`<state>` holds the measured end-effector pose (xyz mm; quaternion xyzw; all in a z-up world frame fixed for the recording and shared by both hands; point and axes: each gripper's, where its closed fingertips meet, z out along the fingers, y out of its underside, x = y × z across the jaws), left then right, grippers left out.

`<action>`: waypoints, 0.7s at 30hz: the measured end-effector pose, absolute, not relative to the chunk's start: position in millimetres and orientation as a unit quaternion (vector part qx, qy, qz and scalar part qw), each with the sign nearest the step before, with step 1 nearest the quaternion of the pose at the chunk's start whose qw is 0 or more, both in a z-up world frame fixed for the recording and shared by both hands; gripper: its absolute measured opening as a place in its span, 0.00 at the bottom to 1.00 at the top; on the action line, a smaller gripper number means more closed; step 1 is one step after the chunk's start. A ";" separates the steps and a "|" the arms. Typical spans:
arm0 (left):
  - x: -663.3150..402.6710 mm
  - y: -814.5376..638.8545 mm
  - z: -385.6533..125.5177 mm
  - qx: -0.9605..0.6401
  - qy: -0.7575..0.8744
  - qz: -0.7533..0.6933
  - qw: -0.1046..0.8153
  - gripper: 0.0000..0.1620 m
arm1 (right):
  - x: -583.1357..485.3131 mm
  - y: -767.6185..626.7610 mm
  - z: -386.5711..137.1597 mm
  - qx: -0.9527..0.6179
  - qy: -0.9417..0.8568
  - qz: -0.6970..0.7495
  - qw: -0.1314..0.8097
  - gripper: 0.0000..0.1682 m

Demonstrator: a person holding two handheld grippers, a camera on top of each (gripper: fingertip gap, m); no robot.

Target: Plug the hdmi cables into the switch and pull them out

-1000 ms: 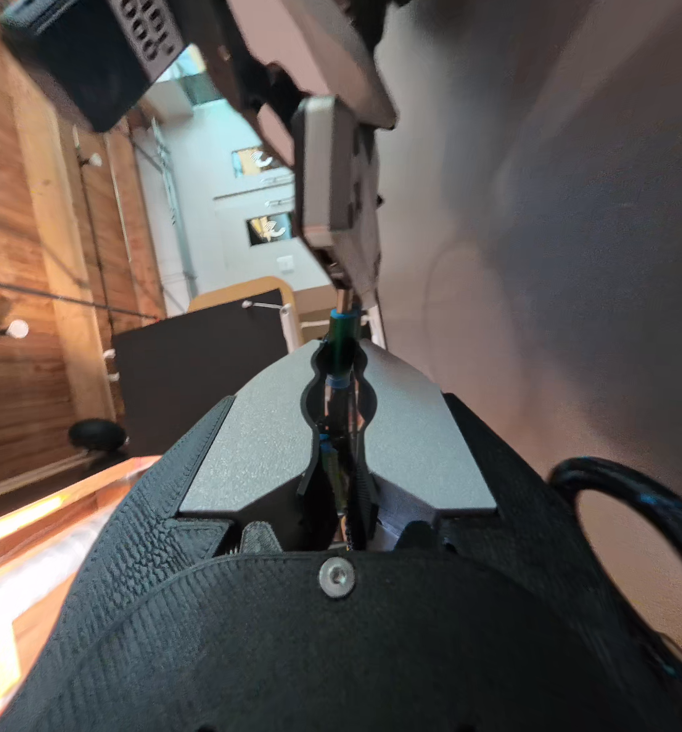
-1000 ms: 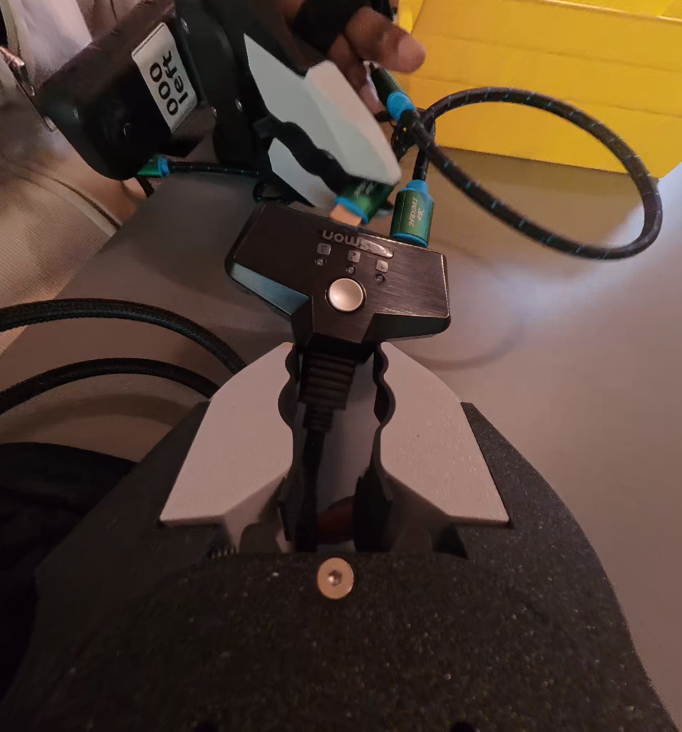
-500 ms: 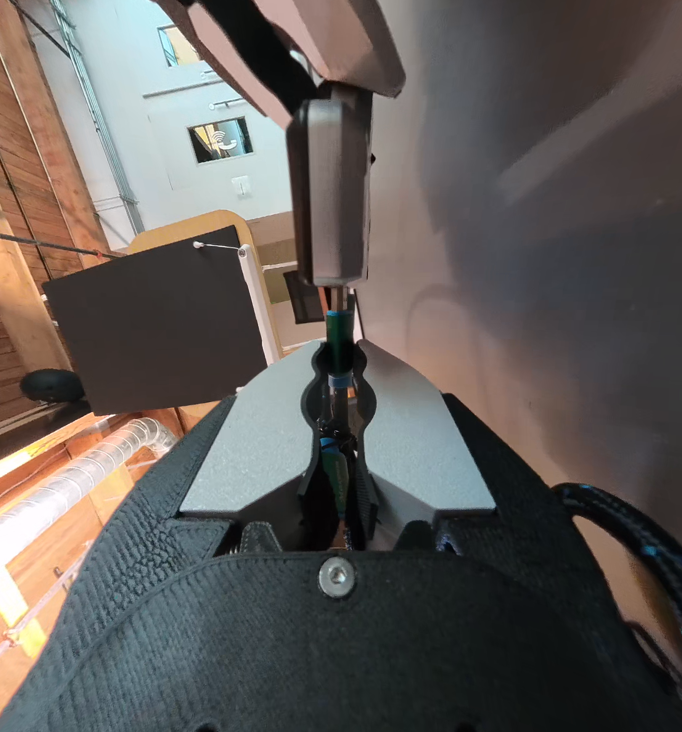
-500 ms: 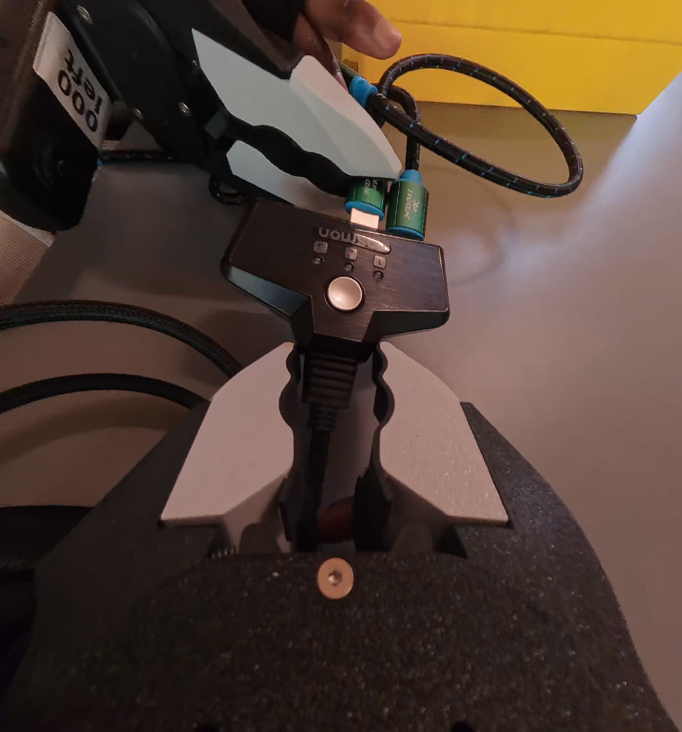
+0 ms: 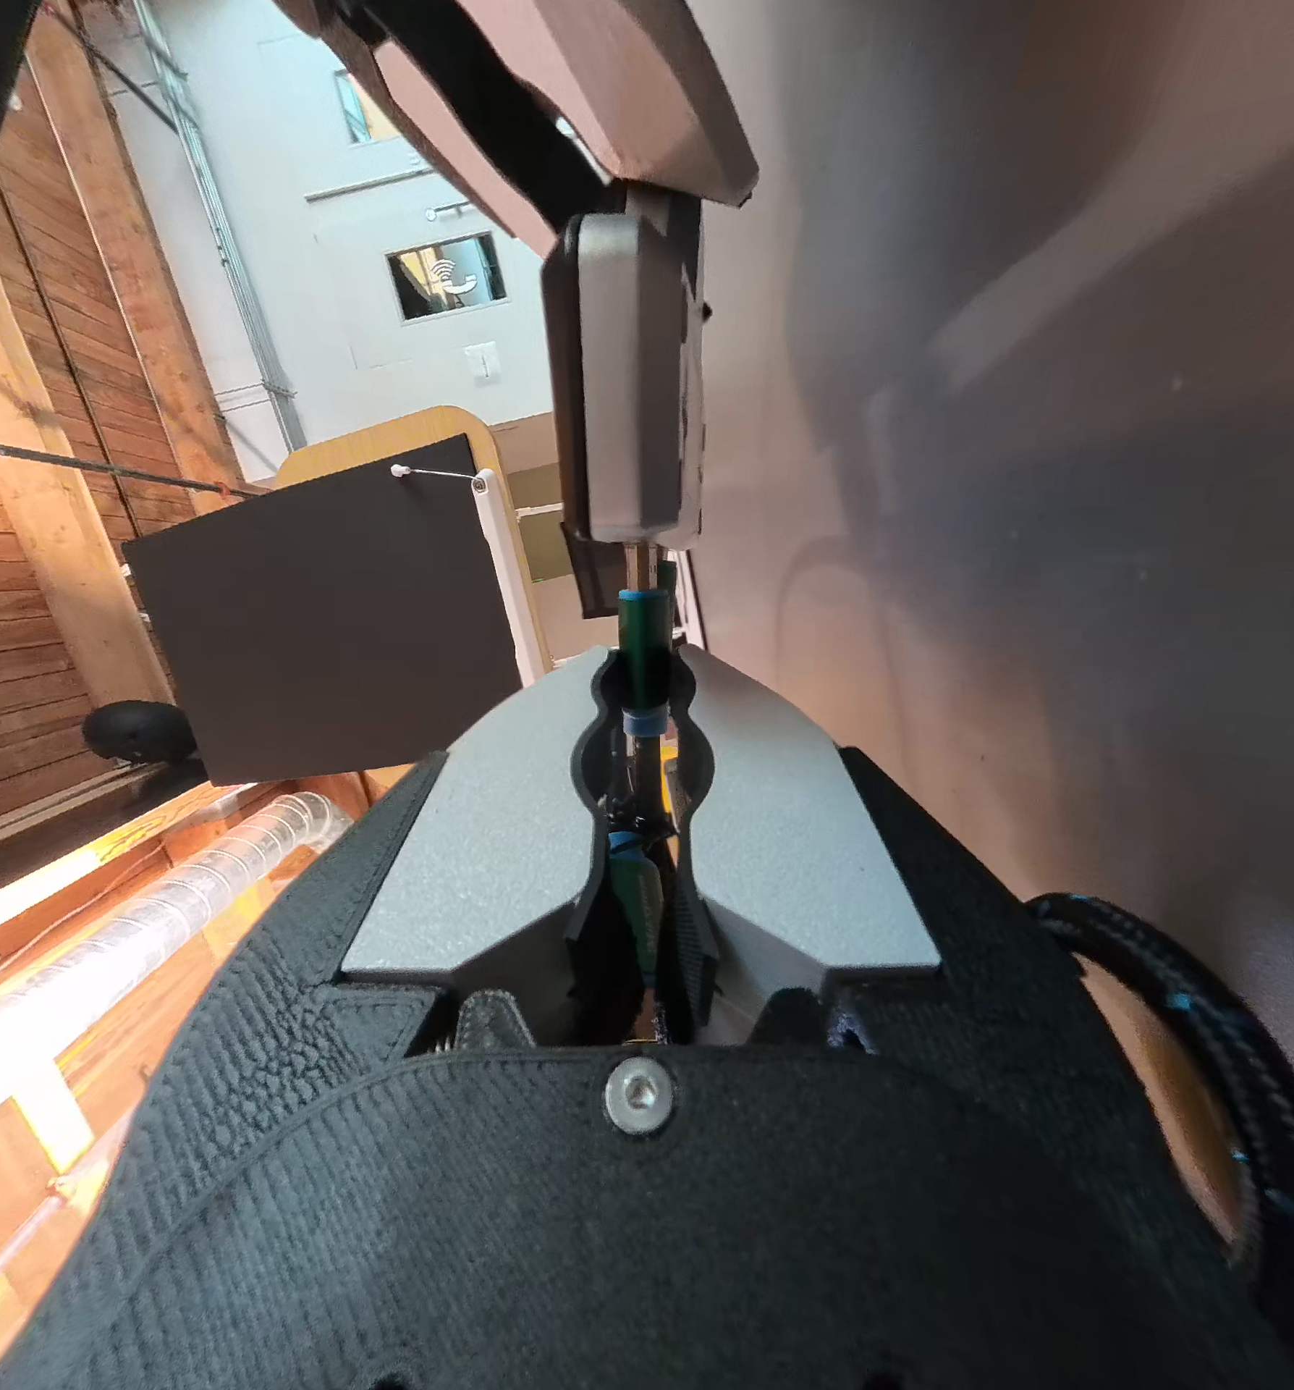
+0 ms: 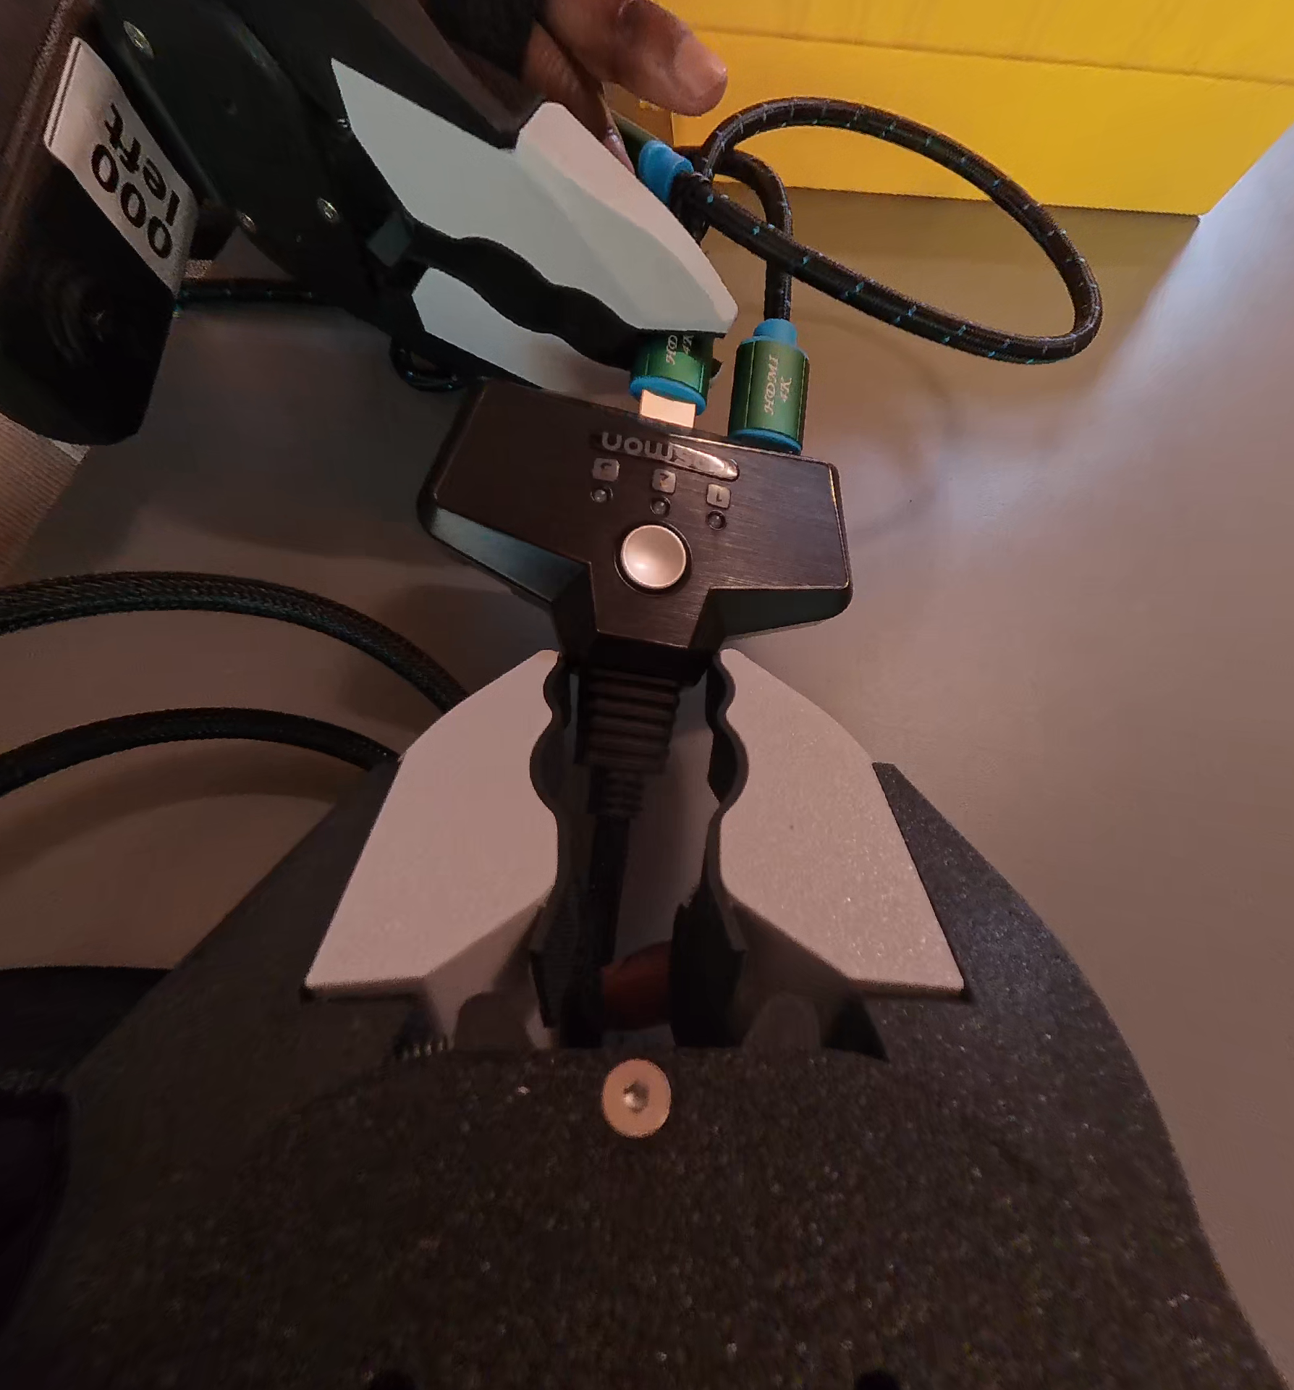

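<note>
The black HDMI switch (image 6: 644,526) is held up over the grey table, and my right gripper (image 6: 633,677) is shut on its ribbed cable boot (image 6: 629,722). A green HDMI plug (image 6: 768,391) sits in the switch's right port. My left gripper (image 5: 644,669) is shut on a second green HDMI plug (image 5: 642,647); in the right wrist view that plug (image 6: 670,372) has its metal tip partly in the middle port. In the left wrist view the switch (image 5: 629,376) shows edge-on just ahead of the plug.
A braided black-and-blue cable (image 6: 1005,248) loops behind the switch over the grey table (image 6: 1080,602). Two black cables (image 6: 178,677) lie at the left. A yellow box (image 6: 1005,90) stands at the back. A person's fingers (image 6: 629,53) hold the left gripper. My right fingertips sit around 8 centimetres from my left ones.
The left gripper has swung its plug in line with the middle port and brought its tip into it. The switch has stayed in the right gripper.
</note>
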<state>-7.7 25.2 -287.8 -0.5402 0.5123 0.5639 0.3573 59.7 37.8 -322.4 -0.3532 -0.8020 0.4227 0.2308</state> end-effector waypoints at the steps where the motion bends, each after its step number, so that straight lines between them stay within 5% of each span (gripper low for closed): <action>1: -7.8 25.2 -288.2 -0.537 0.514 0.566 0.356 0.07 | 59.8 37.7 -322.8 -0.354 -0.803 0.422 0.230 0.21; 21: -3.6 26.6 -295.9 -0.561 0.515 0.544 0.352 0.06 | 56.6 33.4 -326.4 -0.354 -0.815 0.399 0.228 0.21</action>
